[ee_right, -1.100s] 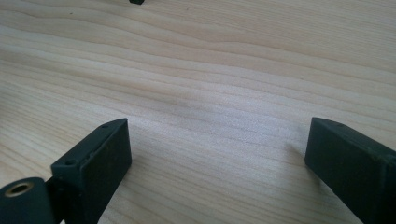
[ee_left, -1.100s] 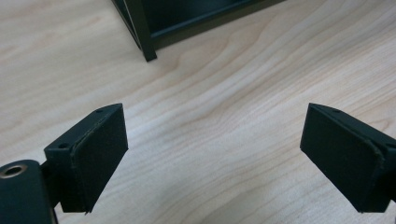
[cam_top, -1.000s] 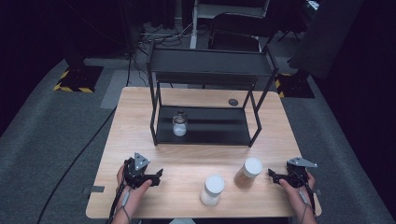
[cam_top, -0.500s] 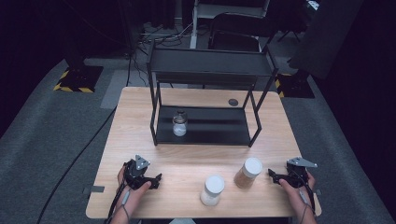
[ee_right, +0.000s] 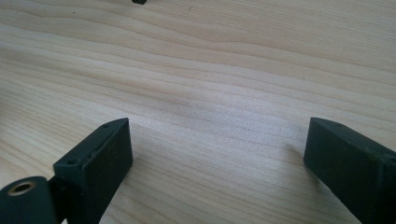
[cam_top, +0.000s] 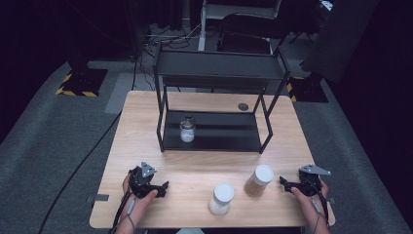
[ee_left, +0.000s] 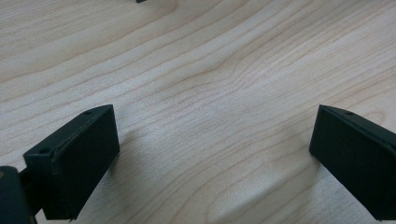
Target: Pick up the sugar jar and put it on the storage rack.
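My left gripper rests low over the wooden table at its front left. Its jaws stand wide apart and have just been opening, with bare wood between them in the left gripper view. At the front right, my right gripper is open too, pointing left, with nothing between its fingers in the right gripper view. Between the hands stand a white-lidded jar of white powder and a taller white-lidded jar of brown powder. The brown jar is a short way left of the right gripper.
A black two-level metal rack stands at the middle back of the table. A small dark-lidded glass jar sits on its lower shelf at the left. A small black disc lies behind the rack. Grey carpet surrounds the table.
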The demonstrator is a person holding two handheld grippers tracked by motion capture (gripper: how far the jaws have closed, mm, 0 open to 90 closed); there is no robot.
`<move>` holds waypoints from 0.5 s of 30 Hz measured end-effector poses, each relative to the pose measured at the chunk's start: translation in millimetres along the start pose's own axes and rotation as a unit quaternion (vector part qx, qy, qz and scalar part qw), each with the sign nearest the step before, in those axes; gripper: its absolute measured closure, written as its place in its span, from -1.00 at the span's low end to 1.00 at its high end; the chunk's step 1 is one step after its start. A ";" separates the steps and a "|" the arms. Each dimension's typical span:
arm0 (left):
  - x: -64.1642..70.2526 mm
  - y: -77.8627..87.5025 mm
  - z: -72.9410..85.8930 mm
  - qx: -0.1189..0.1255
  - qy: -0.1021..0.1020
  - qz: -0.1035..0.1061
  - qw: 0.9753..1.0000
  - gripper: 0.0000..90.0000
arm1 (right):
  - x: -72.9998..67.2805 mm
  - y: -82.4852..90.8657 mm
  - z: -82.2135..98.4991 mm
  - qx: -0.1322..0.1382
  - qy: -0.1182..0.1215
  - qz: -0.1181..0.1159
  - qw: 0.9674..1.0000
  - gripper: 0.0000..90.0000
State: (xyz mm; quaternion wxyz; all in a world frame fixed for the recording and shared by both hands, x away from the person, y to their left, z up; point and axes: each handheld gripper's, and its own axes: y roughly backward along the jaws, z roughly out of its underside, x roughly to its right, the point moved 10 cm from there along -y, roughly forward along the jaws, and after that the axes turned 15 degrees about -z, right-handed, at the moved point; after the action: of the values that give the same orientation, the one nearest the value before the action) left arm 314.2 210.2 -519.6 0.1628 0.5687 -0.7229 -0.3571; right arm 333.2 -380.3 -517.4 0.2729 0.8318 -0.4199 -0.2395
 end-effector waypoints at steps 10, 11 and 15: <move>0.1 -0.2 -0.1 0.000 0.000 0.000 1.000 -0.99 | 2.7 4.0 2.5 0.022 -0.014 -0.032 0.999 -0.78; 0.1 -0.2 -0.2 0.000 0.000 -0.001 1.000 -0.99 | 2.6 5.1 2.2 0.025 -0.018 -0.036 0.999 -0.78; 0.2 -0.3 -0.3 -0.001 0.000 -0.001 1.000 -0.99 | -1.7 12.3 -1.9 0.037 -0.014 -0.039 0.998 -0.78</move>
State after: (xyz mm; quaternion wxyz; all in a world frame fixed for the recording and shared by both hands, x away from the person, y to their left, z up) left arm 314.6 209.9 -519.6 0.1629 0.5693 -0.7222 -0.3575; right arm 326.4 -384.5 -507.6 0.2266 0.8538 -0.3992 -0.2457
